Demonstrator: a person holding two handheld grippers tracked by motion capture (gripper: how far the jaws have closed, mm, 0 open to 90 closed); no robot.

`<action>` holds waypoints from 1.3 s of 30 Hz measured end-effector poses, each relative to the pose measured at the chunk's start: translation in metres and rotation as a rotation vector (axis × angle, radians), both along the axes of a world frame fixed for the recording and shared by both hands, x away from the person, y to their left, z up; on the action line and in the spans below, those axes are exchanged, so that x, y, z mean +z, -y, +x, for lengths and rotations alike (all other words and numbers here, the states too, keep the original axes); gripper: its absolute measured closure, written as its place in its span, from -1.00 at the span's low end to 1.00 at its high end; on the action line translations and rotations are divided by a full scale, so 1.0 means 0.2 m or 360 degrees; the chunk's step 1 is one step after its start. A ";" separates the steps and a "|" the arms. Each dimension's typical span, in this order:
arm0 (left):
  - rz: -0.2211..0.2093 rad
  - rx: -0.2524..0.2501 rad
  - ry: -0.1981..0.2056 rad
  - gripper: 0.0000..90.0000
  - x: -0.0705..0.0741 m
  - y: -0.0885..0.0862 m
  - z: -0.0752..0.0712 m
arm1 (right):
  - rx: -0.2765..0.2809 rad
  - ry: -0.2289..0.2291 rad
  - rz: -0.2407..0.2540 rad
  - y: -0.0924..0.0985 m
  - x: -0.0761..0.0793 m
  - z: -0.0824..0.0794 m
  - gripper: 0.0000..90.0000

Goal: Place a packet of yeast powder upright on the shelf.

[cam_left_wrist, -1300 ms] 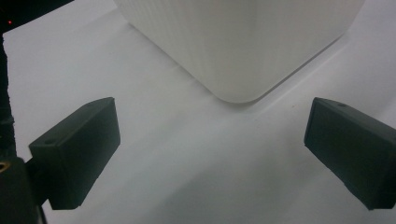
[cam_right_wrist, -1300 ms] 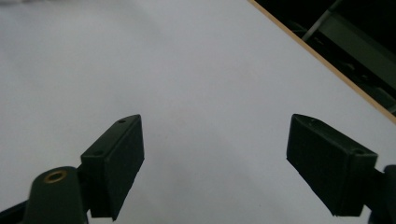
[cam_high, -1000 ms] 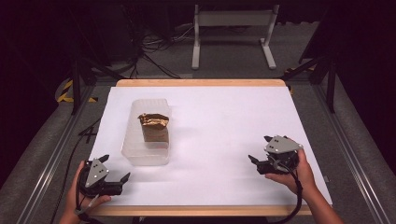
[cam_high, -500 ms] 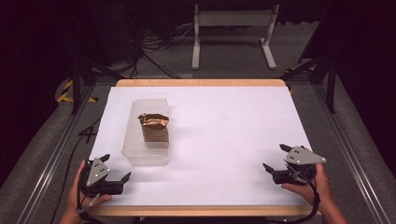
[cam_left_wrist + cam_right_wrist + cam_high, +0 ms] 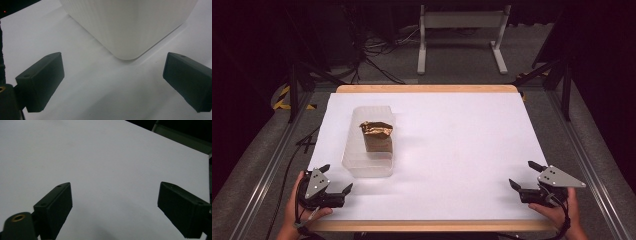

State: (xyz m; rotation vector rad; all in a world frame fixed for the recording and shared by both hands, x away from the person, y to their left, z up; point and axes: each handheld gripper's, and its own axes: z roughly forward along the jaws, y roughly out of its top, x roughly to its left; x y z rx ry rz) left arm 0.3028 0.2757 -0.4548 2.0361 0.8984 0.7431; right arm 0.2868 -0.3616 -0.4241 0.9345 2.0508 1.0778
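A clear plastic container [image 5: 367,150] stands on the left half of the white table [image 5: 457,145]. Inside it sits a brown block with a crumpled golden wrapper [image 5: 376,131] on top. My left gripper [image 5: 336,178] rests open at the near left corner, just short of the container's near end. In the left gripper view a rounded corner of the container [image 5: 130,27] looms right ahead of the left gripper [image 5: 112,82], whose jaws stand wide apart with nothing between them. My right gripper [image 5: 523,175] is open at the near right corner, and the right gripper [image 5: 115,207] faces bare white table [image 5: 100,157].
A wooden rim [image 5: 427,88] borders the table's far edge. Metal rails [image 5: 267,170] run along both sides. Beyond the table stand a white frame [image 5: 459,30] and loose cables [image 5: 377,50] on the dark floor.
My right gripper has drawn back toward the near right corner of the table. The left gripper and the container have stayed where they were.
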 end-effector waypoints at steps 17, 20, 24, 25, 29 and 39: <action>-0.0025 -0.0027 0.0023 -0.90 0.01 0.00 0.01 | -0.0083 0.0008 0.0078 0.04 -0.07 -0.03 -0.72; -0.0016 -0.0026 0.0022 -0.90 0.01 0.00 0.01 | -0.0090 0.0021 0.0061 0.04 -0.07 -0.03 -0.72; -0.0019 -0.0026 0.0017 -0.90 0.01 0.01 0.02 | -0.0088 0.0028 0.0067 0.04 -0.07 -0.03 -0.72; -0.0017 -0.0027 0.0015 -0.90 0.01 0.01 0.02 | -0.0086 0.0030 0.0067 0.04 -0.07 -0.04 -0.72; -0.0016 -0.0022 0.0018 -0.90 0.00 0.01 0.02 | -0.0086 0.0038 0.0048 0.03 -0.07 -0.03 -0.72; -0.0011 -0.0034 0.0019 -0.91 0.01 0.01 0.03 | -0.0046 0.0043 0.0010 0.00 -0.06 -0.03 -0.73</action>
